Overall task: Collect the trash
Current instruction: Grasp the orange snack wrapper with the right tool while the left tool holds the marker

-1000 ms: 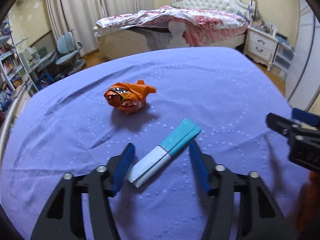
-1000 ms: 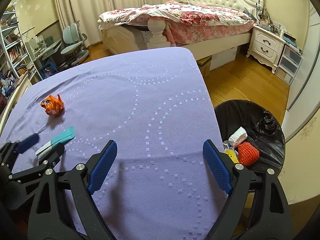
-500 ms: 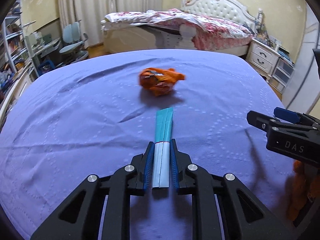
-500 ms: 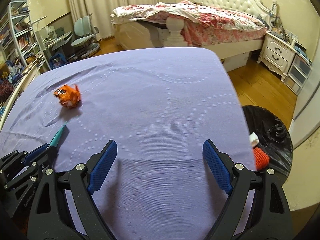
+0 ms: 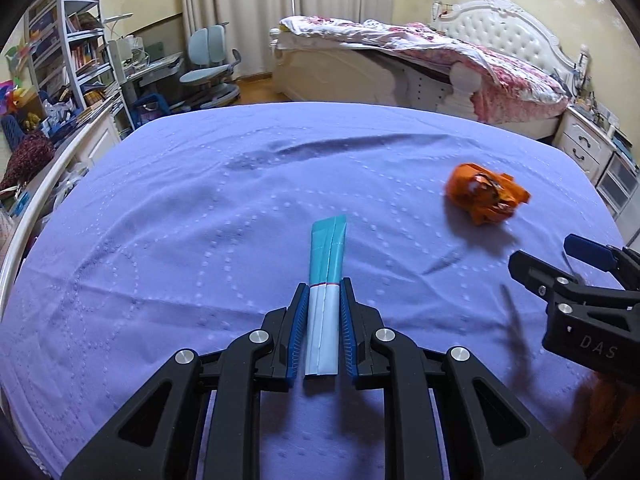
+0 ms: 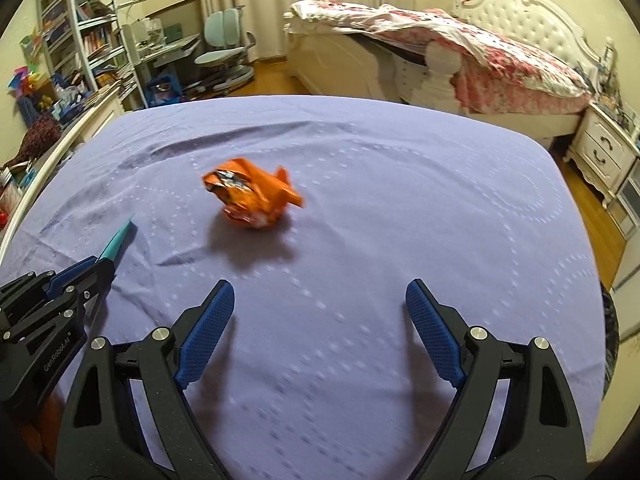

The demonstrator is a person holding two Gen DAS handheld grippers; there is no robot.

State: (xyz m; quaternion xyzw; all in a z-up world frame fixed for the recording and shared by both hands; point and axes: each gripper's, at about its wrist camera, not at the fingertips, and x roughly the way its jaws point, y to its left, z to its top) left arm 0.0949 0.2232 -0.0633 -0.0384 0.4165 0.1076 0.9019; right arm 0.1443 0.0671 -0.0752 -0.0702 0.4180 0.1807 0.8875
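My left gripper (image 5: 323, 294) is shut on a teal and white flat wrapper (image 5: 326, 272), which sticks out forward between the blue pads above the purple tablecloth (image 5: 200, 200). A crumpled orange wrapper (image 5: 484, 196) lies on the cloth to the right and ahead. In the right wrist view the orange wrapper (image 6: 252, 196) lies ahead and a little left of my right gripper (image 6: 320, 304), which is open and empty. The left gripper (image 6: 86, 276) with the wrapper's teal tip (image 6: 118, 242) shows at that view's left.
A black trash bin's rim (image 6: 610, 332) shows past the table's right edge. A bed (image 5: 460, 60) stands behind the table, a nightstand (image 5: 588, 148) at the right, a desk chair (image 5: 212, 64) and bookshelves (image 5: 72, 60) at the left.
My left gripper closed on the teal and white wrapper and swung left. My right gripper turned left from the bin toward the orange wrapper, still open.
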